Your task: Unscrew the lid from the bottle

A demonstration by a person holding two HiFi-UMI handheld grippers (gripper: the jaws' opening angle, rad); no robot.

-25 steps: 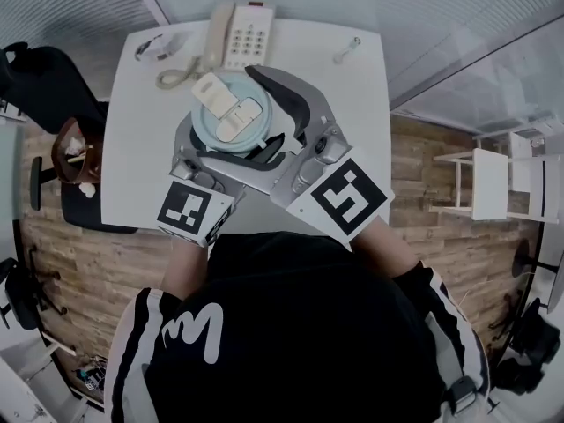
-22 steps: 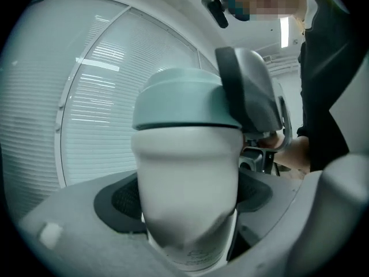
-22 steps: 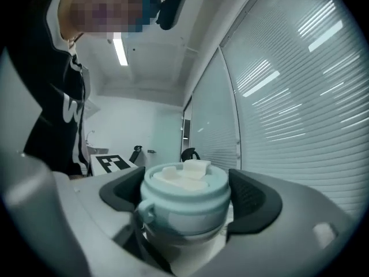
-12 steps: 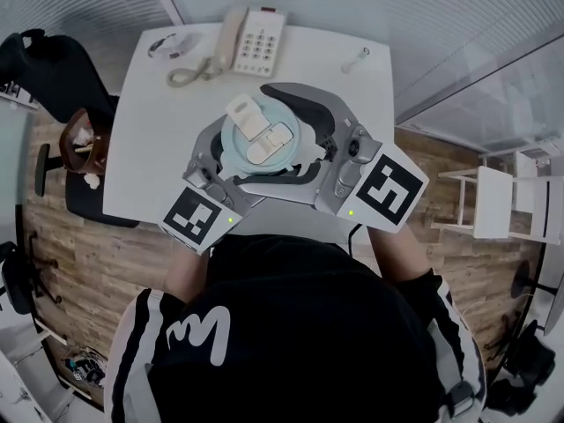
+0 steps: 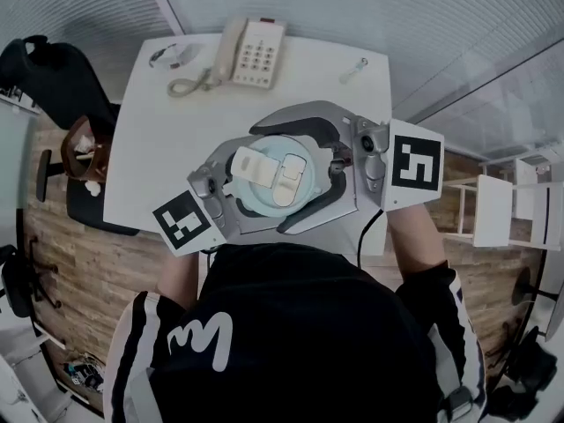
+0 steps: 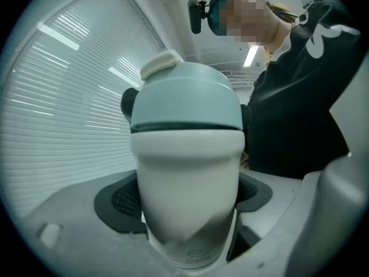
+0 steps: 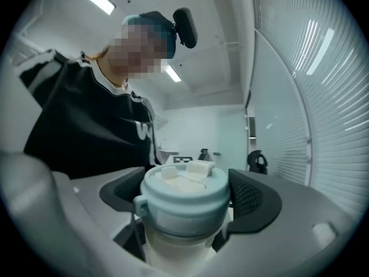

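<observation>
Far left on the white table (image 5: 150, 139) lies a small dark-and-clear item (image 5: 169, 55), too small to ID. Just right of it is a corded desk phone (image 5: 256, 53). The left gripper (image 6: 187, 196) comes in from the near left, marker cube toward the person. Its jaws are clamped on the white body of the bottle (image 6: 187, 172), w/ dark pads (image 6: 118, 201) pressing both sides below the lid. The bottle stands upright over the table's near-mid part, btwn both grippers; can't tell if its base touches the top. The pale blue lid (image 5: 271, 176), w/ white flip pieces on top, sits on the bottle, a dark seam showing under it. The right gripper (image 7: 187, 196) reaches in from the right, jaws closed round the lid, one on the far side, one near. At the table's far right corner is a tiny pale object (image 5: 355, 65), unclear what.
</observation>
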